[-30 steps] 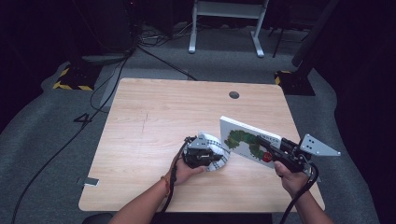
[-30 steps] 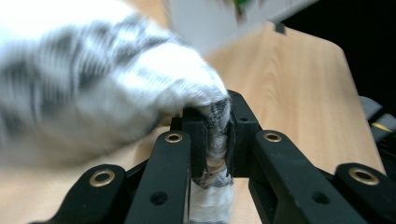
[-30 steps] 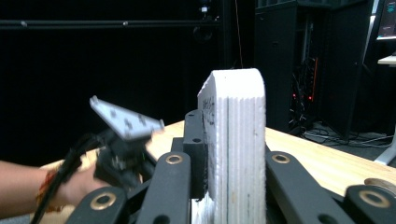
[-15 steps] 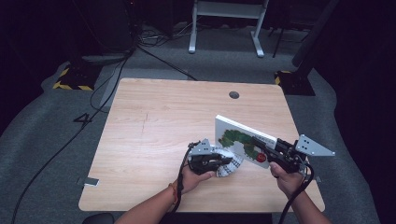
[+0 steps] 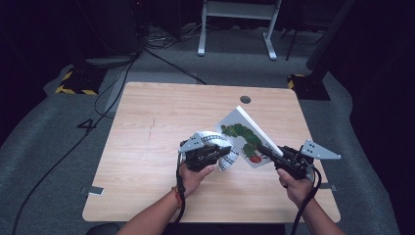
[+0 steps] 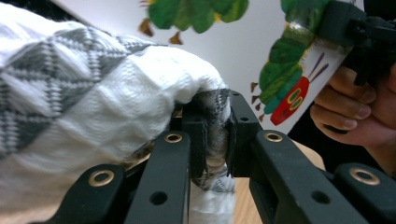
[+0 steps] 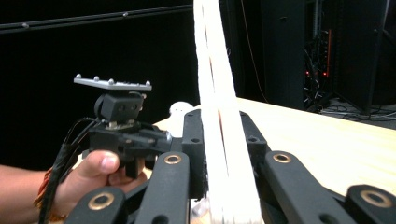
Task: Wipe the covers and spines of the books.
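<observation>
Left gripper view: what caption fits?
Left claw pinching a grey-white cloth beside the caterpillar book.

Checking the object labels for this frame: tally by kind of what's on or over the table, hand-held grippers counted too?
Picture book: 1
Grey-and-white cloth: 1
Hand-held gripper: 2, left shut on the cloth, right shut on the book's edge
Total: 4
</observation>
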`<act>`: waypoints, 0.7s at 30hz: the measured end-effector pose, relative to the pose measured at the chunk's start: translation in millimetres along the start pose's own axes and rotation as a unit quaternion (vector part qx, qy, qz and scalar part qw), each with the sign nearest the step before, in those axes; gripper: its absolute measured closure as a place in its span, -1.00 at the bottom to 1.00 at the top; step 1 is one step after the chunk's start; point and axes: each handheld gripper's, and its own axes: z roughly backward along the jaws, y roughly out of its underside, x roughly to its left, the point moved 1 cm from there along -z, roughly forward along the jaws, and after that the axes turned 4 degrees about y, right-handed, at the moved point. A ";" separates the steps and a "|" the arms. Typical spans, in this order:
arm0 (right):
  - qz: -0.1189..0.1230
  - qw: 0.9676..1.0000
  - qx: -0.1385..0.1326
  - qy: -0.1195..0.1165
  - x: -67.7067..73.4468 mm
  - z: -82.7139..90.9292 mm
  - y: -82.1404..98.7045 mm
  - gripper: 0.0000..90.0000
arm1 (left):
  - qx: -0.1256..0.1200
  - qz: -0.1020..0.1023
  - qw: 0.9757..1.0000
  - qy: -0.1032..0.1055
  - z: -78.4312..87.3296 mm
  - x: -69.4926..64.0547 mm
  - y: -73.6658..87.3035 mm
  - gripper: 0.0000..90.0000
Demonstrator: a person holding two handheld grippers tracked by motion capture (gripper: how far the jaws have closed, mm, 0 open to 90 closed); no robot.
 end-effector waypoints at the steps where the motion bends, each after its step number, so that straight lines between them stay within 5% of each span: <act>1: 0.000 1.000 0.002 0.003 0.2 -1.1 1.3 0.73 | -0.003 0.001 1.000 0.004 -1.1 -0.9 0.1 0.79; 6: 0.008 1.000 0.025 0.006 4.1 -8.3 10.5 0.74 | 0.001 -0.035 0.999 0.040 -6.3 -12.9 -5.4 0.80; 10: 0.031 0.999 0.036 0.015 10.4 -13.7 10.7 0.75 | 0.025 -0.051 0.997 0.049 -13.8 -20.9 -1.6 0.81; 14: 0.050 0.998 0.043 0.021 11.0 -13.7 9.0 0.75 | 0.042 -0.072 0.996 0.029 -16.8 -24.6 -2.5 0.81; 21: 0.071 0.995 0.063 0.016 12.9 -15.7 9.9 0.75 | 0.028 -0.114 0.993 -0.003 -1.6 -29.3 -28.0 0.81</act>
